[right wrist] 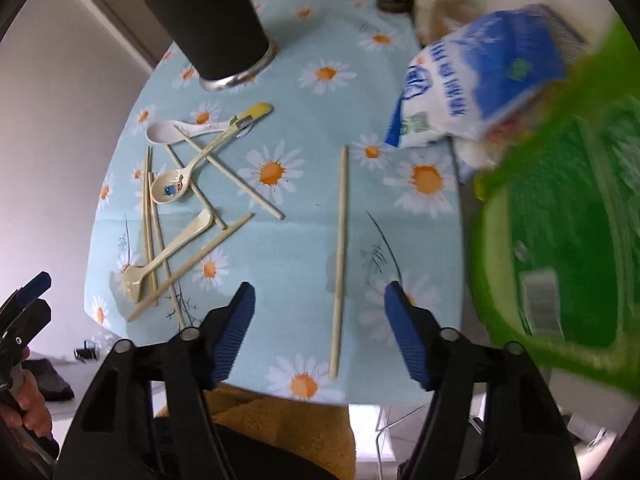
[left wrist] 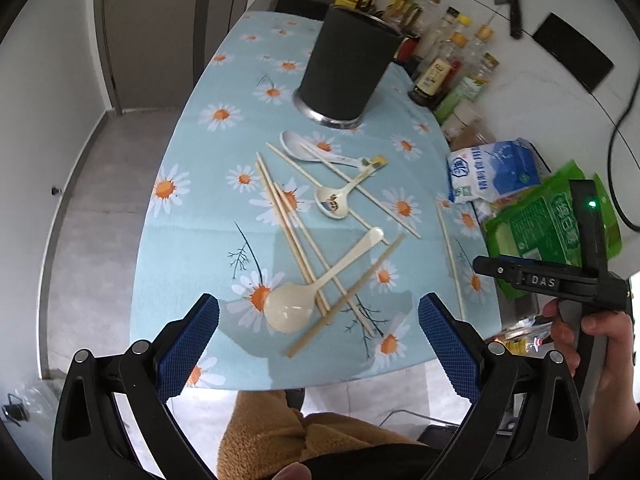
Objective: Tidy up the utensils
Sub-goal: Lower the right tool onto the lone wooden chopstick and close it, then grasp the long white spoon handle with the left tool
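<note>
A dark utensil holder (left wrist: 345, 70) (right wrist: 212, 24) stands upright at the far end of the daisy tablecloth (left wrist: 200, 208). Several wooden chopsticks (left wrist: 288, 224) lie crossed in a heap with three spoons: a cream one (left wrist: 296, 304) (right wrist: 168, 252) nearest, a painted one (left wrist: 334, 202) (right wrist: 172, 186), and a white one (left wrist: 296, 146) (right wrist: 164, 132). One chopstick (right wrist: 340, 256) lies alone to the right. My left gripper (left wrist: 318, 336) is open and empty, above the cream spoon's bowl. My right gripper (right wrist: 320, 320) is open and empty, straddling the lone chopstick's near part.
A blue-and-white bag (left wrist: 494, 170) (right wrist: 476, 88) and a green packet (left wrist: 552, 232) (right wrist: 560, 240) sit at the table's right edge. Sauce bottles (left wrist: 448, 64) stand at the far right. The near table edge (left wrist: 320, 380) lies just under both grippers.
</note>
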A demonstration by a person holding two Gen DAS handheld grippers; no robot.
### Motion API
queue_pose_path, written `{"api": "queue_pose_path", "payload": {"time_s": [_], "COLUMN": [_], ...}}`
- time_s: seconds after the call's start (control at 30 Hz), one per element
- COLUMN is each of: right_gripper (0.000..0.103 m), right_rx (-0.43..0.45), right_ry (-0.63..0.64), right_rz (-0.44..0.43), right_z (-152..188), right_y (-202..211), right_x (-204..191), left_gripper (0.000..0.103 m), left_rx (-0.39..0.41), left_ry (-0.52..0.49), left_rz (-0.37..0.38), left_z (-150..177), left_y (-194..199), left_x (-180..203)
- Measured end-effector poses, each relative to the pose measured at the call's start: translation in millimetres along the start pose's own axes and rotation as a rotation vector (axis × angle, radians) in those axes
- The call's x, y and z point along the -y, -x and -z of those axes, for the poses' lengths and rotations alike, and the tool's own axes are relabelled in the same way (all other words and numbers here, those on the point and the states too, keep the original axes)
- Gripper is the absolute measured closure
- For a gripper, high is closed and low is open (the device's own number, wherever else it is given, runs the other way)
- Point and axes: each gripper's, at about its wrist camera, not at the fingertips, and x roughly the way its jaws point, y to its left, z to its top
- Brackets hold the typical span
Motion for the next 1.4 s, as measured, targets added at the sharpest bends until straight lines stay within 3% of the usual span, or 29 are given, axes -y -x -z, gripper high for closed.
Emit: {"api": "queue_pose_path", "payload": {"time_s": [0.03, 0.13, 0.4, 0.7, 0.9, 1.2, 1.3, 1.4], "right_gripper": [0.051, 0.062, 0.08, 0.097, 0.097, 0.098, 0.098, 0.098], "right_rx": [-0.022, -0.068, -0.216, -0.302, -0.311, -0.236, -0.193, -0.161], "right_ry": [0.001, -0.01, 0.003, 0.012, -0.006, -0.062, -0.077, -0.096], "right_rz": [0.011, 0.01, 0.066, 0.136, 0.15, 0.066, 0.02, -0.021], "right_z": [-6, -22, -57, -66, -72, -55, -47, -40], "right_y": [-7, -22, -56, -78, -79, -51, -40, -31], "right_x": [0, 2, 1, -5, -2, 7, 6, 9], "left_gripper": [0.007, 0.007, 0.007, 0.007, 0.009, 0.024, 0.035, 0.053], "left_rx": [-0.007, -0.025, -0.059, -0.076, -0.088, -0.212, -0.269, -0.333], "left_ry": [0.005, 0.014, -0.011, -0.037, -0.123, -0.367, -0.446, -0.531], "left_rz": [0.003, 0.013, 0.052, 0.095, 0.094, 0.099, 0.118, 0.095], "left_z": [-2, -6, -11, -17, -24, -31, -31, -32], "left_y": [-4, -13, -33, -43, -45, -67, -77, -93], "left_x": [-4, -12, -21, -29, -24, 1, 13, 21]}}
